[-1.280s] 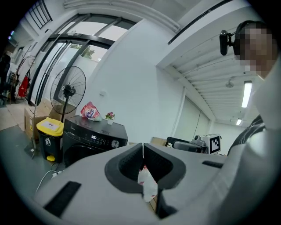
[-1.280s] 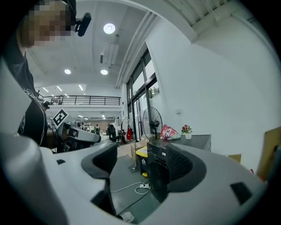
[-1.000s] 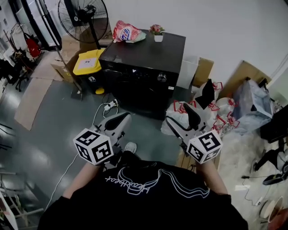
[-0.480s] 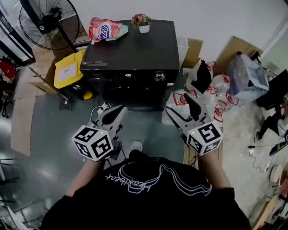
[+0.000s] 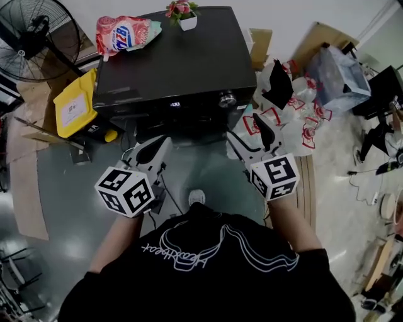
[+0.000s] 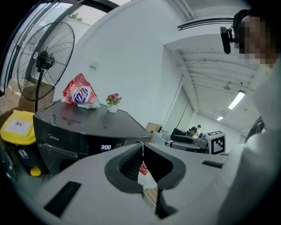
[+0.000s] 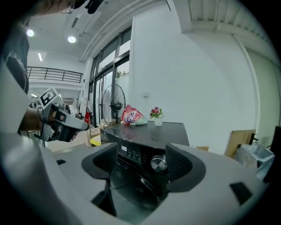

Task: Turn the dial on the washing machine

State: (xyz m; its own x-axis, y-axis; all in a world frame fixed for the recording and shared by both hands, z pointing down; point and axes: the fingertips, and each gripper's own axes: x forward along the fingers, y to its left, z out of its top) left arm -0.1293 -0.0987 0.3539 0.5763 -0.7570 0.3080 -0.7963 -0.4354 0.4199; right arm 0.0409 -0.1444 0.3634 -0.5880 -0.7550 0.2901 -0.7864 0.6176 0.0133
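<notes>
The black washing machine (image 5: pixel 170 63) stands ahead of me, its silver dial (image 5: pixel 227 99) at the right end of the front panel beside a lit display (image 5: pixel 175 104). My right gripper (image 5: pixel 249 135) is open and empty, a short way in front of and below the dial. In the right gripper view the dial (image 7: pixel 158 163) shows between the spread jaws of the right gripper (image 7: pixel 140 166), still well apart from them. My left gripper (image 5: pixel 153 148) hangs before the machine's left half. In the left gripper view the left gripper (image 6: pixel 142 151) is shut on nothing.
A detergent bag (image 5: pixel 123 31) and a small flower pot (image 5: pixel 181 11) sit on the machine's top. A standing fan (image 5: pixel 31 31) and a yellow-lidded bin (image 5: pixel 74 104) are to its left. Plastic bags (image 5: pixel 283 107) and cardboard pile up at its right. Cables (image 5: pixel 135 154) lie on the floor.
Both grippers and the head camera have come closer to the machine's front. The right gripper now sits nearer the dial. Neither gripper's jaws have visibly changed.
</notes>
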